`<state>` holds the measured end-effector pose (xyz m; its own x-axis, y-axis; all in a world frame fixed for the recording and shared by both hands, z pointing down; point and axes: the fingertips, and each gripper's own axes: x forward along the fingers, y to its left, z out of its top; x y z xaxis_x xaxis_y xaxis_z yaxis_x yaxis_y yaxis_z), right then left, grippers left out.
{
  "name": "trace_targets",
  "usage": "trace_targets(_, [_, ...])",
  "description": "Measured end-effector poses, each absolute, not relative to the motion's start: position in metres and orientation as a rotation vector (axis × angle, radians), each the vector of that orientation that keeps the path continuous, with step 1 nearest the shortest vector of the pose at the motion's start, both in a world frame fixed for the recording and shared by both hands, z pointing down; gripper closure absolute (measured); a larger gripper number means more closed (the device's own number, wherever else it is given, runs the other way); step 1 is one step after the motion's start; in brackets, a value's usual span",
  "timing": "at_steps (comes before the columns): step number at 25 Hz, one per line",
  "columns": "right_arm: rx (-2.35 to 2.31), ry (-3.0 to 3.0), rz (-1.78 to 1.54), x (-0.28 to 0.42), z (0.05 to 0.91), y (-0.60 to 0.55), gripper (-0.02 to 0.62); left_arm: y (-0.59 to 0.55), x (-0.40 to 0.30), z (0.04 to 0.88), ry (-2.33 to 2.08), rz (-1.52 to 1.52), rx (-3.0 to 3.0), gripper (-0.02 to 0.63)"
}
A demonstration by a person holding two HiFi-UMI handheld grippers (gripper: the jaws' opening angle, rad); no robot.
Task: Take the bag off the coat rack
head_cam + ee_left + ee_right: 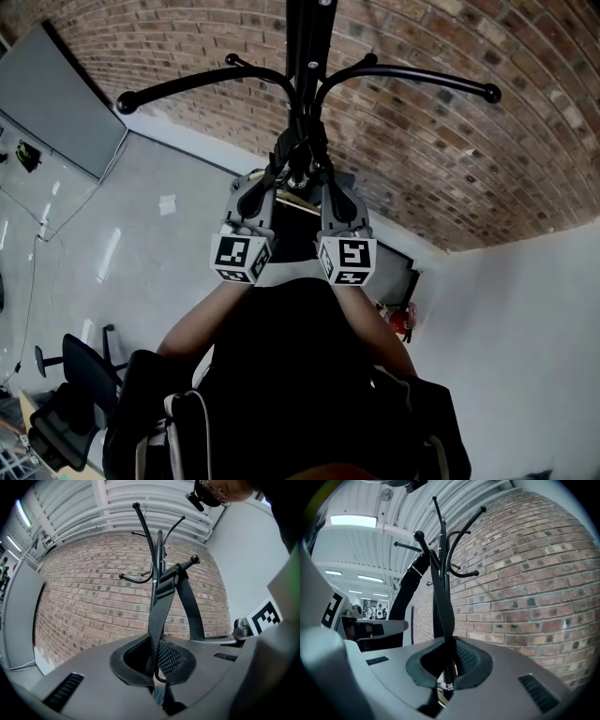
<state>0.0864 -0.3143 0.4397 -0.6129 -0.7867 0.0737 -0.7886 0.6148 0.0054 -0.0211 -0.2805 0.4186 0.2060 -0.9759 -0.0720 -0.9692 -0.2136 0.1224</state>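
A black coat rack (pixel 298 56) stands before a brick wall, its curved arms spreading out from the pole. The bag's black webbing straps (pixel 287 150) hang from a knobbed hook (pixel 187 563). My left gripper (pixel 274 167) is shut on one strap (pixel 158 616), which runs down from the hook into its pads. My right gripper (pixel 319 169), close beside it, is shut on the other strap (pixel 443 602). Both grippers sit against the pole, side by side. The bag's body is mostly hidden behind the grippers; only a dark shape (pixel 292 234) shows between them.
The brick wall (pixel 450 159) runs right behind the rack. A grey panel (pixel 56 103) leans at the left. A black office chair (pixel 70 375) stands at the lower left, and a red extinguisher (pixel 401 321) by the white wall (pixel 525 356).
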Motion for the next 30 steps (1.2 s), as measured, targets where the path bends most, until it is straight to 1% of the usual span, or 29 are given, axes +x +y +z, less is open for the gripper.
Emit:
trace_targets(8, [1.435, -2.785, 0.219, 0.096, 0.428, -0.305, 0.574, -0.268, -0.028, 0.402, -1.889, -0.267, 2.408, 0.586])
trace_targets(20, [1.490, -2.823, 0.214, 0.098, 0.395, -0.290, 0.574, -0.251, -0.031, 0.363, -1.852, -0.353, 2.451, 0.586])
trace_targets(30, [1.538, -2.877, 0.213, 0.102, 0.368, -0.274, 0.574, -0.240, -0.018, 0.340, -1.775, -0.413, 2.496, 0.586])
